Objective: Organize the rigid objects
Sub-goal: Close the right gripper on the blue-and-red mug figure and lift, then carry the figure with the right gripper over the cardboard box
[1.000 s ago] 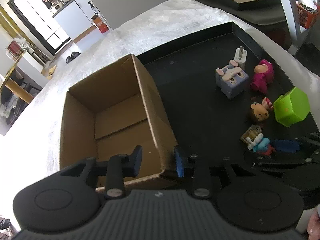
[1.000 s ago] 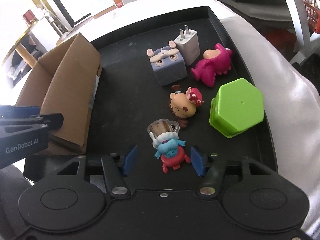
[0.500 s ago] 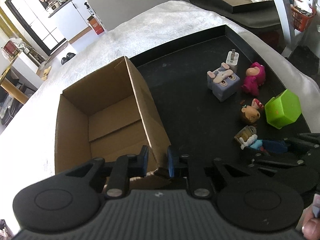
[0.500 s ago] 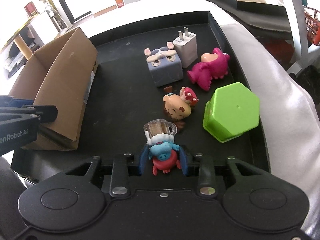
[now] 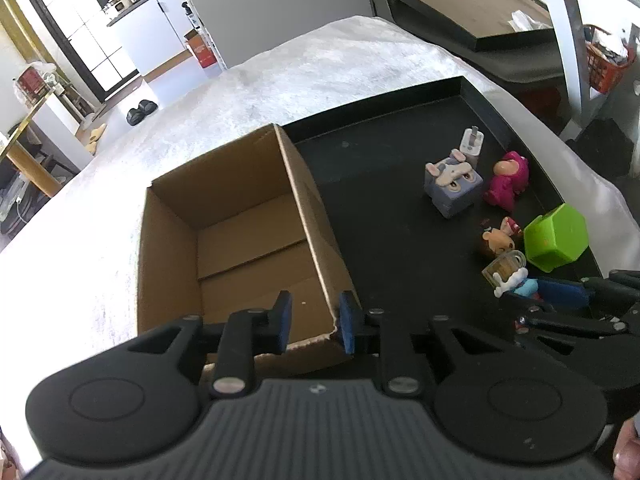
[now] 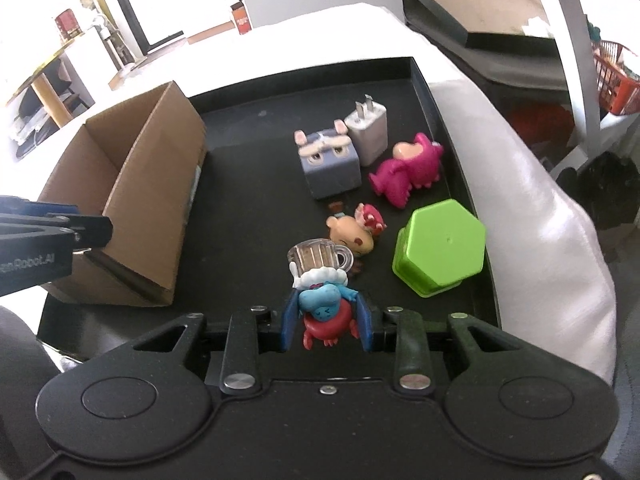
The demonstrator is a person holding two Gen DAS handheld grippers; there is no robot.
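My right gripper [image 6: 325, 325] is shut on a blue-and-red figurine with a clear mug [image 6: 320, 284], lifted just above the black tray [image 6: 248, 168]. That figurine also shows in the left wrist view [image 5: 510, 278]. My left gripper [image 5: 314, 322] straddles the near right corner of the open cardboard box [image 5: 236, 236], jaws a little apart with the box wall between them. On the tray lie a grey cube animal [image 6: 329, 164], a white charger [image 6: 368, 130], a pink figure [image 6: 406, 172], a small bear-head figure [image 6: 354, 232] and a green hexagonal block [image 6: 440, 246].
The tray sits on a white cloth-covered table [image 5: 280, 80]. The cardboard box [image 6: 132, 208] stands at the tray's left edge. A dark shelf unit [image 6: 480, 12] and an orange basket [image 6: 616, 88] are off to the right, beyond the table.
My right gripper closed on the blue-and-red figurine and raised it slightly. My left gripper's jaws narrowed around the box corner, then stand a bit wider now.
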